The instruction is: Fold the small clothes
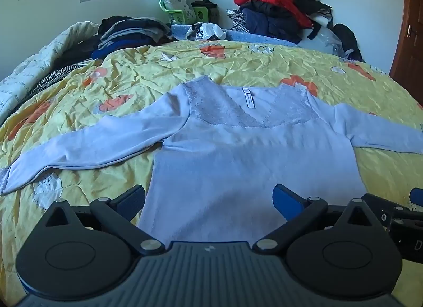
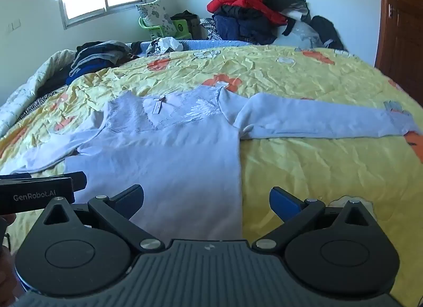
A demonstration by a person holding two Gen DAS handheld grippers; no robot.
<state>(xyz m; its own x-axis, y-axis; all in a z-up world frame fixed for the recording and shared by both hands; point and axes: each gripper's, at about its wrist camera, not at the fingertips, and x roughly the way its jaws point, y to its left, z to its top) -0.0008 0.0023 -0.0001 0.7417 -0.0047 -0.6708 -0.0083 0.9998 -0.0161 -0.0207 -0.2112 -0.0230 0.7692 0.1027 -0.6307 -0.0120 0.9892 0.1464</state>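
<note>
A pale lilac long-sleeved top [image 1: 238,153] [image 2: 164,153] with a lace yoke lies flat, front up, on a yellow flowered bedspread [image 1: 238,64] [image 2: 317,169], both sleeves spread sideways. My left gripper [image 1: 208,198] hovers open over the top's lower left part, nothing between its blue pads. My right gripper [image 2: 206,198] hangs open over the lower right side edge of the top, also with nothing in it. In the left wrist view the right gripper's body shows at the right edge. The left gripper's black body shows at the left edge of the right wrist view.
A stack of folded dark clothes [image 1: 132,35] [image 2: 100,56] lies at the bed's far left beside a rolled quilt [image 1: 39,69]. A heap of red, navy and black garments [image 1: 280,8] [image 2: 253,8] rises against the far wall. A wooden door [image 2: 401,29] stands at right.
</note>
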